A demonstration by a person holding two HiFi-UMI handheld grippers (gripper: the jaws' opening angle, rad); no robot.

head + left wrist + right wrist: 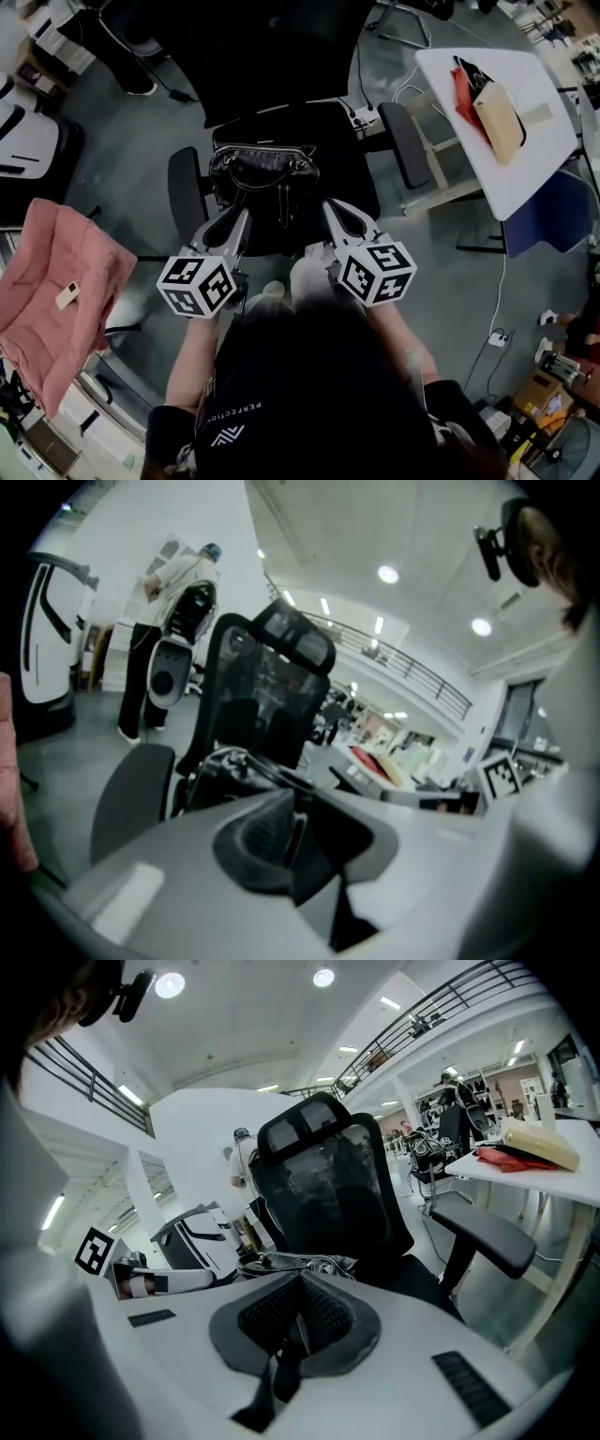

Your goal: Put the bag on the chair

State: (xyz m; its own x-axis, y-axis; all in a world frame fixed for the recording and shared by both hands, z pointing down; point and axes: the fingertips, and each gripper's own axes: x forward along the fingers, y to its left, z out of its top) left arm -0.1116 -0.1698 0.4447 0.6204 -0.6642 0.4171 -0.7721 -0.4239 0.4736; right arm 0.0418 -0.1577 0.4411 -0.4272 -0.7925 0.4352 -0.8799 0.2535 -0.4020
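Note:
A black handbag (262, 169) with looped handles sits upright on the seat of a black office chair (347, 173). Both grippers hover at the seat's front edge, just short of the bag and not touching it. My left gripper (234, 217) points at the bag's left side; in the left gripper view (298, 832) its pads stand a narrow slit apart with nothing between them. The bag (225, 766) lies just beyond those tips. My right gripper (339, 211) points at the bag's right side, pads pressed together and empty (300, 1288). The bag (300, 1262) lies beyond, before the mesh backrest (328, 1176).
The chair's armrests (187, 187) (405, 141) flank the seat. A white table (534, 164) with a red and a tan item stands at the right. A pink cloth (56, 291) lies at the left. A person (178, 583) stands behind the chair. Cables trail on the floor.

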